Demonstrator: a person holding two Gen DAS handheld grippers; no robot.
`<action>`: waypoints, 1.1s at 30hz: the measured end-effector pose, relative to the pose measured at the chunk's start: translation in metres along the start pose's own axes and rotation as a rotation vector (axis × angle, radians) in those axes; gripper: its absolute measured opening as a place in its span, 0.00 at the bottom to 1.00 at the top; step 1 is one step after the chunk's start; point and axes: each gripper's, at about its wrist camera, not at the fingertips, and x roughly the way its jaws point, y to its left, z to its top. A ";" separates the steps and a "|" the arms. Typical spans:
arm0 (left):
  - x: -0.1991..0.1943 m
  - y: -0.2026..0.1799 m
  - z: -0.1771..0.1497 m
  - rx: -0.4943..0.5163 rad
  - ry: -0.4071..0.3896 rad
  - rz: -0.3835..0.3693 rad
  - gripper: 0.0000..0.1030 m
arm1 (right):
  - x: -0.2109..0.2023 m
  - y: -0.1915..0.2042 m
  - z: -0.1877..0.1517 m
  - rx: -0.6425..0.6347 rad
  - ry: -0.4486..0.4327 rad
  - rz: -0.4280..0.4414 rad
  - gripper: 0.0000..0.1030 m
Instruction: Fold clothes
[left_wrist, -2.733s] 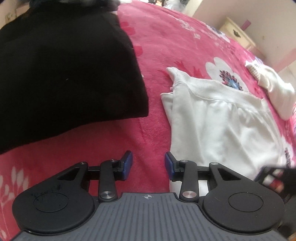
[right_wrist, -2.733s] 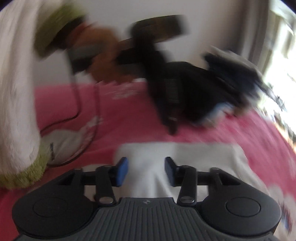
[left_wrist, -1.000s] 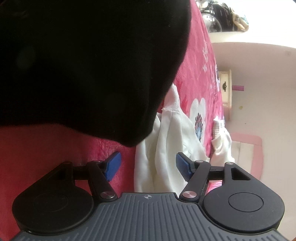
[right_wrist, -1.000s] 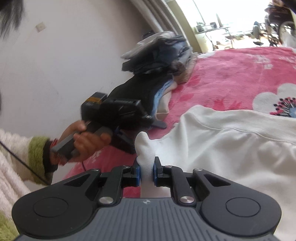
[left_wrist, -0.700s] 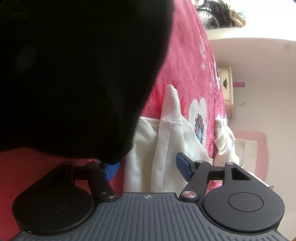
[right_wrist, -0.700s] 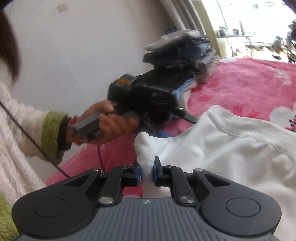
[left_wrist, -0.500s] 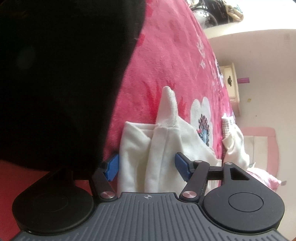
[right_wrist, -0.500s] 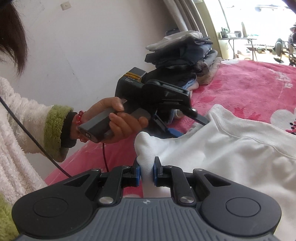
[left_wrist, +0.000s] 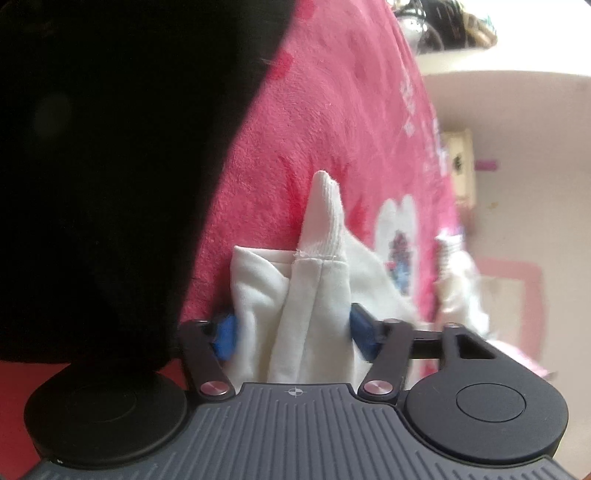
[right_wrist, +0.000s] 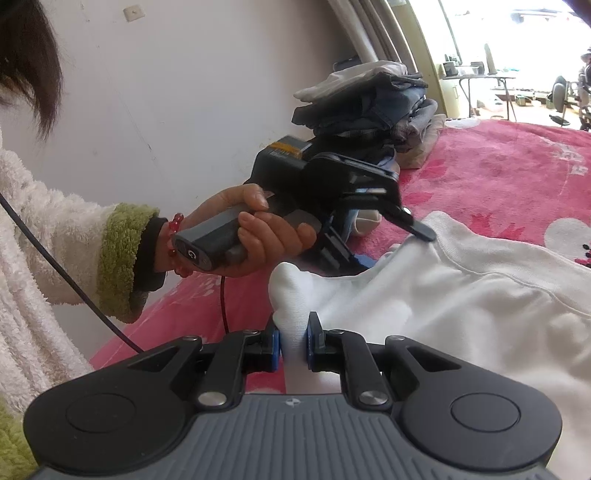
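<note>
The right gripper (right_wrist: 293, 345) pinches a corner of the white shirt (right_wrist: 461, 306) on the pink blanket (right_wrist: 498, 177), and the left gripper (left_wrist: 291, 332) has been closing around the other bunched corner, likely so both can lift and fold it.

My left gripper (left_wrist: 291, 330) had just been closing around a bunched fold of the white garment (left_wrist: 310, 291), blue pads (left_wrist: 223, 332) against the cloth on either side. A ribbed cuff (left_wrist: 325, 214) poked up beyond it over the pink floral blanket (left_wrist: 332, 110). Black fabric (left_wrist: 110, 147) filled my left.
</note>
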 end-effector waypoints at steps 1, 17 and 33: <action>-0.001 -0.002 -0.002 0.015 -0.009 0.030 0.34 | 0.000 0.000 -0.001 -0.005 0.000 -0.004 0.14; 0.001 -0.145 -0.028 0.260 -0.027 0.098 0.11 | -0.094 -0.031 -0.005 0.120 -0.166 -0.125 0.14; 0.196 -0.309 -0.127 0.599 0.138 0.152 0.11 | -0.261 -0.090 -0.104 0.559 -0.507 -0.566 0.14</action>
